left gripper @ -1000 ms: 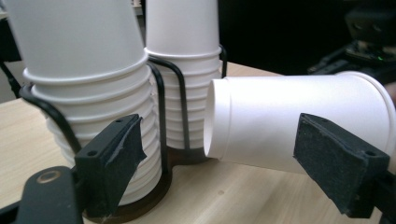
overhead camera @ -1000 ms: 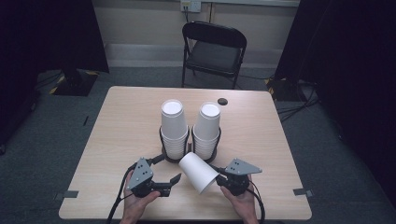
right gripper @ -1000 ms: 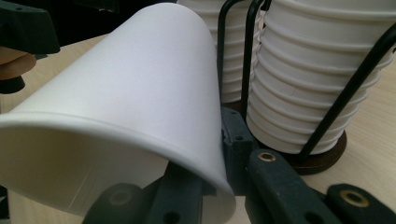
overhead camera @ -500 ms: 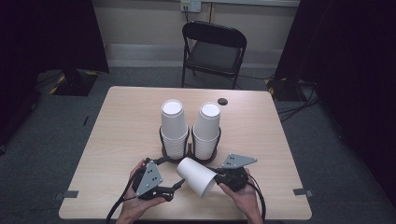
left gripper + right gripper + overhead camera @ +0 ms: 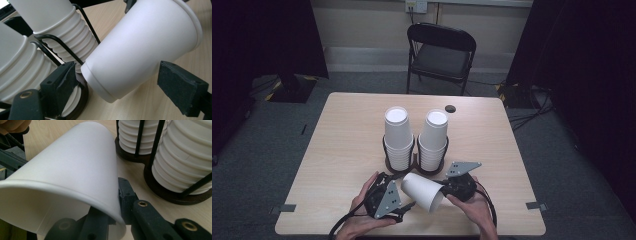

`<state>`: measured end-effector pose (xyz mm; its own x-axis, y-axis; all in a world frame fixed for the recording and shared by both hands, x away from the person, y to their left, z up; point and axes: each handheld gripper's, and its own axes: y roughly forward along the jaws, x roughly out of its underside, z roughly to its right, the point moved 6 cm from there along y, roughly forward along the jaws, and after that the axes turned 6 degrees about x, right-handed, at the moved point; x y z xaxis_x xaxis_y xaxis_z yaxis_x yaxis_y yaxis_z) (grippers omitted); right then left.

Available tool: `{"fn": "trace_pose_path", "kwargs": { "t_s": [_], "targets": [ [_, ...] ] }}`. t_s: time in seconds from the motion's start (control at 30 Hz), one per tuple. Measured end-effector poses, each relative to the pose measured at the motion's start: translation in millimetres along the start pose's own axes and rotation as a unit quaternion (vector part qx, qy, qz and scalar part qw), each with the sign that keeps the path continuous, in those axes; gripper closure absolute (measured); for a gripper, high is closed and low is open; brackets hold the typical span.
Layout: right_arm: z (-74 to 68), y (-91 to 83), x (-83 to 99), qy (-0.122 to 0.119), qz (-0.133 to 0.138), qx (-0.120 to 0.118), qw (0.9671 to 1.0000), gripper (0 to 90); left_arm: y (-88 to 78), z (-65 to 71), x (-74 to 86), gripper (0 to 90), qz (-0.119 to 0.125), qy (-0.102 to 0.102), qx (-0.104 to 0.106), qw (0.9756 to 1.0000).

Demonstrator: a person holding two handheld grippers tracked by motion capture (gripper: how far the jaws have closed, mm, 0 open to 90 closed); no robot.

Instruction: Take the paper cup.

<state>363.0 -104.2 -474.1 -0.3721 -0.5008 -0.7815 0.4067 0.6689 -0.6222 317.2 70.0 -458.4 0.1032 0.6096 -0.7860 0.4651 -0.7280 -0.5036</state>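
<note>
Now, our notes:
Cup (image 5: 422, 191): lies tilted above the table (image 5: 342, 150), base toward our left, just in front of the two stacks (image 5: 416, 137).
Right gripper (image 5: 117, 205): we see its jaws pinched on the cup's rim wall, one inside, one outside.
Left gripper (image 5: 117, 85): jaws parted; we see the cup's base between them, pads clear of it.
Stacks: upside-down cups in a black wire holder (image 5: 416, 165).
</note>
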Motion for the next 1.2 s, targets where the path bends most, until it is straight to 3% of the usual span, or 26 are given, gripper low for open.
{"fn": "trace_pose_path", "kwargs": {
  "t_s": [0.1, 0.13, 0.23, 0.47, 0.57, 1.2],
  "targets": [
    [0.8, 0.9, 0.2, 0.0, -0.01, -0.008, 0.9999, 86.4, 1.1, 1.3, -0.5, 16.2, -0.002, 0.014, 0.004, 0.9999],
    [1.4, 1.3, 0.3, 0.002, -0.014, -0.01, 0.9999, 86.4, 1.9, 3.0, -0.5, 16.5, -0.008, 0.032, 0.006, 0.9994],
    [0.8, 2.5, 1.2, 0.002, -0.016, -0.02, 0.9997, 86.4, 4.8, 5.6, -0.1, 17.5, -0.023, 0.053, -0.001, 0.9983],
    [1.2, 3.5, 0.6, 0.008, -0.022, -0.028, 0.9993, 86.4, 12.8, 15.4, 2.7, 15.5, -0.044, 0.078, -0.002, 0.996],
    [1.5, 4.0, 0.1, 0.01, -0.028, -0.029, 0.9991, 86.3, 16.5, 14.9, 2.9, 15.4, -0.049, 0.086, -0.018, 0.9949],
    [-4.7, 14.1, -10.3, 0.018, -0.059, -0.05, 0.9968, 86.3, 31.0, 23.1, -0.2, 4.8, -0.07, 0.12, -0.03, 0.9899]
  ]
}}
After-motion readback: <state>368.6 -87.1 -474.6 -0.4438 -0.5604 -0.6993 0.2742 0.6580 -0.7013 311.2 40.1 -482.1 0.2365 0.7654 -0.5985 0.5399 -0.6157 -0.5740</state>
